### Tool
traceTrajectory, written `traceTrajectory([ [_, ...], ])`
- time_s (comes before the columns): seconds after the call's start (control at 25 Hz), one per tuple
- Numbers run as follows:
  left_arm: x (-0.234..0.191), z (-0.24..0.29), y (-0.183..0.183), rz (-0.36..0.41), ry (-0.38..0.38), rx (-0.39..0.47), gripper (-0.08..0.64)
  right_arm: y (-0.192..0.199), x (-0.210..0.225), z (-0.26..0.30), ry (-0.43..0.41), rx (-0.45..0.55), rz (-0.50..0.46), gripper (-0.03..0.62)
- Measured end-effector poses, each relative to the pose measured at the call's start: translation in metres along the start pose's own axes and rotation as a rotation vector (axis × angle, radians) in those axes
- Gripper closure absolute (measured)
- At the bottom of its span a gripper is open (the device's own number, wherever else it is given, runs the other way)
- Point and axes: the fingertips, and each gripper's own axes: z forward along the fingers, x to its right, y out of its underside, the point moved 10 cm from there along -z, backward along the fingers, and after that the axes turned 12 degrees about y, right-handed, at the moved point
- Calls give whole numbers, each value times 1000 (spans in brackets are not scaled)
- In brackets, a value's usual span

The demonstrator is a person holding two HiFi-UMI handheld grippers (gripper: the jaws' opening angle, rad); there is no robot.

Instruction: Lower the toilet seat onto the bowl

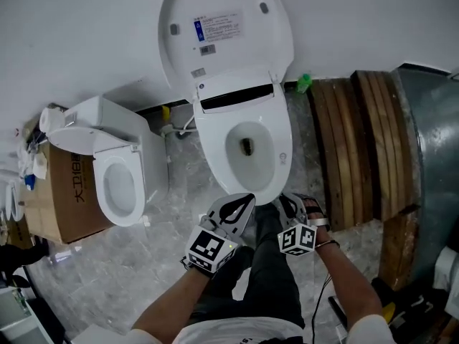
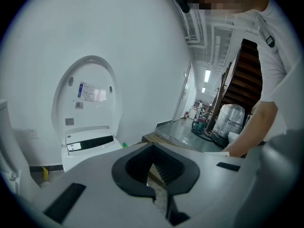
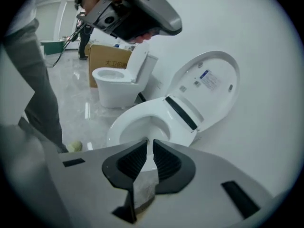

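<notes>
Seat (image 1: 211, 149): apparently already flat on bowl (image 1: 252, 131); lid (image 1: 226, 27) upright, far; left claw (image 2: 152, 148) tips together, empty; right claw (image 3: 148, 144) narrowly apart, empty; both near. Risk: a stray far reach could tip the lid into slamming.

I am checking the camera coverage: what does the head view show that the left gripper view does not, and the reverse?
Only the head view: the bowl's opening, the cardboard box and the right tool. Only the left gripper view: a corridor with a plastic-wrapped bundle. Both: the raised lid with its label, and the left tool.
</notes>
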Motion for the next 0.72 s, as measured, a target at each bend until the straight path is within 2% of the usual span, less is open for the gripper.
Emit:
traceTrajectory([
  [0.36,40,-43,-97,-22,10,69,549,-115,103,-91,136,109,319,558],
  [0.56,55,-62,-156,67,-13,102,549,-175,153,-133,180,204,484,566],
  [0.72,64,-84,-199,99,-42,150,549,-220,182,-167,189,262,599,568],
])
